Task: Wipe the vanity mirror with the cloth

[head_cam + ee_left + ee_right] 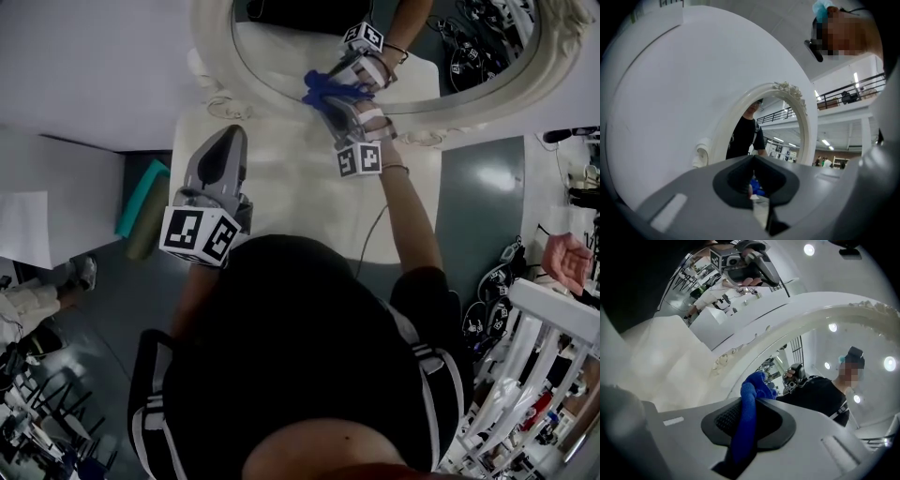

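Blue cloth (323, 86) is pinched between the pressed-together jaws of the right gripper (337, 105). In the right gripper view it runs lengthwise along the slot, and a bunched wad (757, 383) sticks out past the tips. That wad sits at the lower rim of the vanity mirror (281, 47), right of the middle. In the head view it meets its own reflection there, so it looks to be touching the glass. How firmly it presses I cannot tell, since the cloth hides the contact.

From the jaws, the glass lies straight ahead and a little upward. Its open surface spreads away from the rim and to either side inside the ornate cream frame (214, 66). I judge that the wipe must carry the wad up off the rim and across the oval, with the jaw tips kept behind the cloth so that only fabric rubs the glass.

The left gripper (229, 141) is well apart from the mirror, over the near left part of the white vanity top (291, 192), and points towards the glass. Its jaws stand together with nothing between them. Its own view shows only a thin seam, with a speck of the blue cloth far off beyond it. The right hand is plainly the nearer one and the one in work.
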